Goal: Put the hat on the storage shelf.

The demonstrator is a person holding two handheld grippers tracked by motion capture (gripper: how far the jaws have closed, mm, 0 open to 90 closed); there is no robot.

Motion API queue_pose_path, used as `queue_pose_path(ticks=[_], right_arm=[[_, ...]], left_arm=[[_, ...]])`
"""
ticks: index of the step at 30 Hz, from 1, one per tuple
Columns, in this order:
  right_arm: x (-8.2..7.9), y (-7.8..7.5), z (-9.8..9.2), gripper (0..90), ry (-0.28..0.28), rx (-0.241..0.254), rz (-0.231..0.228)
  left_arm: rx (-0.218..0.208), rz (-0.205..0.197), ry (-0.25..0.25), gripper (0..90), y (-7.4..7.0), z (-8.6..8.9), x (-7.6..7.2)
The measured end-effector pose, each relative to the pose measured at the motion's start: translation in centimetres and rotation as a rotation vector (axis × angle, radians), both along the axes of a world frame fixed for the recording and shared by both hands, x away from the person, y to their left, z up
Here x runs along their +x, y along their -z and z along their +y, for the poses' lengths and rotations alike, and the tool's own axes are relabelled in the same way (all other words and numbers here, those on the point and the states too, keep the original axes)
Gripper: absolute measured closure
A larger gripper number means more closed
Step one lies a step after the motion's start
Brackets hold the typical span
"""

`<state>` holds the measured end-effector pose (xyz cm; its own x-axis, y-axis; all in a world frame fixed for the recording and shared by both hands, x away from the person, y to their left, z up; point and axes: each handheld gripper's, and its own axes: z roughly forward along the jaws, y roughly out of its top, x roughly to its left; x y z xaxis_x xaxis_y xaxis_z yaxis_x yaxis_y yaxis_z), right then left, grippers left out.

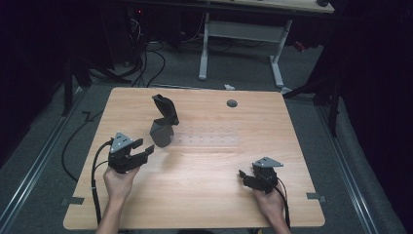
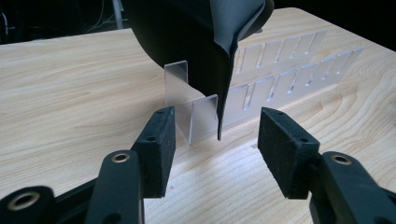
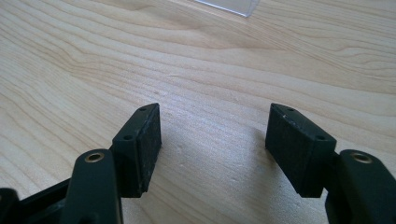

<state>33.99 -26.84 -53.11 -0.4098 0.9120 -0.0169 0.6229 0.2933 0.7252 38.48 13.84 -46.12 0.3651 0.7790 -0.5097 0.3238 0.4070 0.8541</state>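
A dark grey, folded scoop-like piece [image 1: 163, 124] stands upright at the left end of a clear slotted acrylic rack [image 1: 209, 136] lying across the middle of the wooden table [image 1: 204, 204]. My left gripper [image 1: 144, 148] is just left of that piece, open and pointing at it. In the left gripper view the dark piece [image 2: 187, 37] hangs over the clear rack [image 2: 280, 79] just beyond my left gripper [image 2: 217, 114], with nothing pressed between the pads. My right gripper [image 1: 242, 178] rests open at the front right, over bare wood [image 3: 212, 112]. A corner of the clear rack [image 3: 229, 5] shows at the top.
A small grey round cap [image 1: 232, 103] sits in the tabletop near the far edge. Behind the table, a white-legged desk [image 1: 241, 34] stands on the floor. Cables [image 1: 146, 63] lie on the floor at the back left. Tape marks [image 1: 315, 196] flag the front corners.
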Motion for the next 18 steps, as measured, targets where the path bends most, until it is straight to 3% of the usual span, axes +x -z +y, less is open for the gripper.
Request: queue_pose_path(ticks=[7,18], right_arm=[[0.0,0.0,0.0,36.1,0.000,0.000,0.000],[0.0,0.0,0.0,36.1,0.000,0.000,-0.001]], left_arm=[[0.027,-0.001,0.002,46.4,0.3,0.0,-0.8],[0.001,0.012,0.014,46.1,1.1,-0.2,-2.0]])
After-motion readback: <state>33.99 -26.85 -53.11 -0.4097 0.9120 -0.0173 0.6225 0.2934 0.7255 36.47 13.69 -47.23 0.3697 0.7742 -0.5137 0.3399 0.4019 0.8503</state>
